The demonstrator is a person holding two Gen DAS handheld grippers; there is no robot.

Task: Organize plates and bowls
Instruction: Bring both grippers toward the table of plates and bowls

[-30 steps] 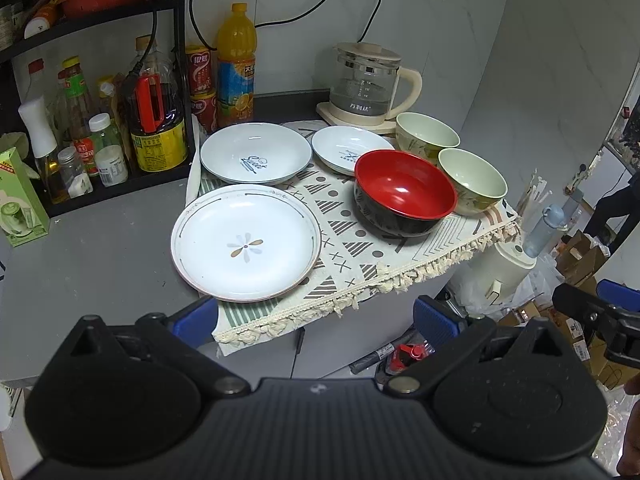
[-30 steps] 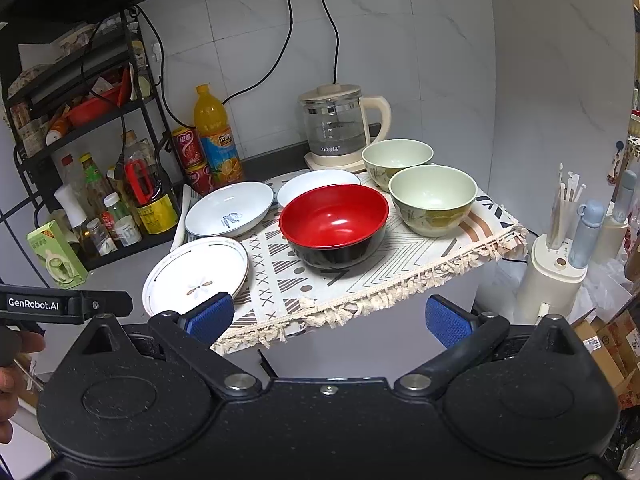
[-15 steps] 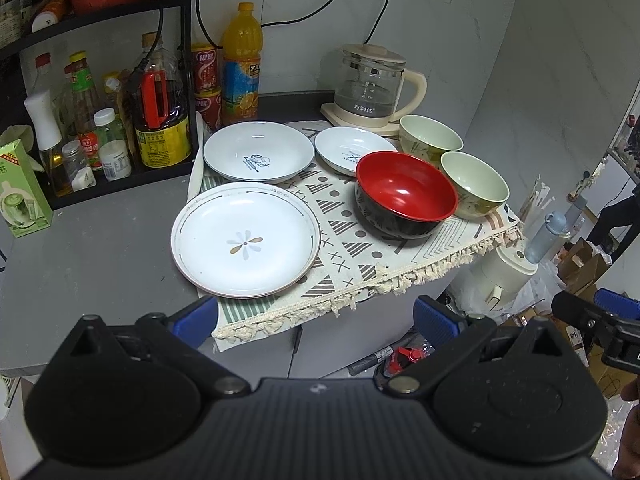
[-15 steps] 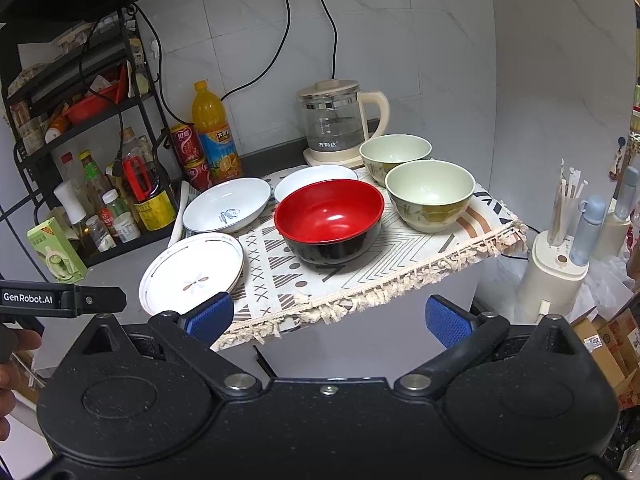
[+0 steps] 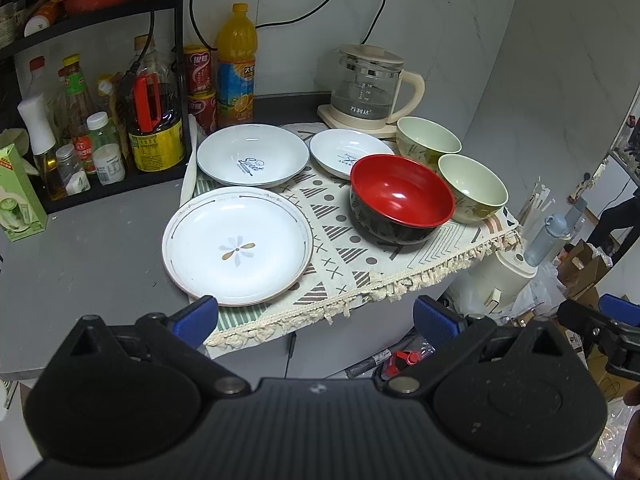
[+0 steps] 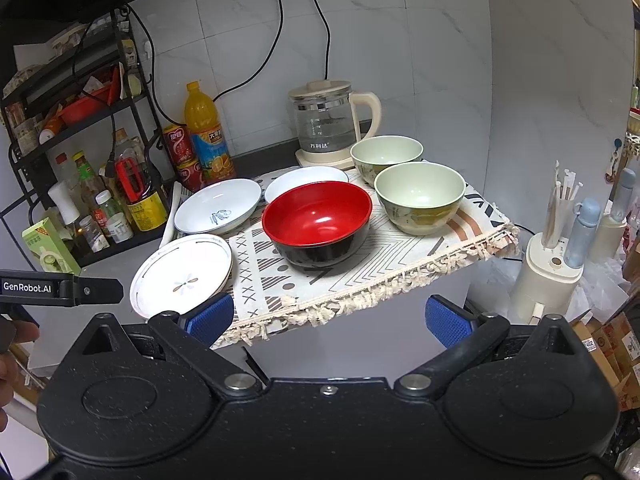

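On a patterned cloth [image 5: 360,256] lie a flower plate [image 5: 237,245] [image 6: 182,272], a large white dish marked "Sweet" [image 5: 253,156] [image 6: 218,206], a smaller white dish [image 5: 350,154] [image 6: 306,180], a red-and-black bowl [image 5: 402,198] [image 6: 318,222] and two pale green bowls [image 5: 472,188] [image 5: 428,142] [image 6: 419,196] [image 6: 386,154]. My left gripper [image 5: 316,318] is open and empty, just short of the flower plate's near rim. My right gripper [image 6: 328,318] is open and empty, in front of the cloth's fringe.
A glass kettle [image 5: 370,88] [image 6: 326,124] stands behind the bowls. A black rack of bottles [image 5: 92,120] [image 6: 92,184], an orange bottle [image 5: 236,66] and red cans [image 5: 198,84] line the left. A white appliance with straws [image 6: 554,264] stands right of the counter.
Both grippers have drifted slightly; the dishes sit a little higher and nearer in the views. Nothing on the cloth has moved. Both grippers stay open.
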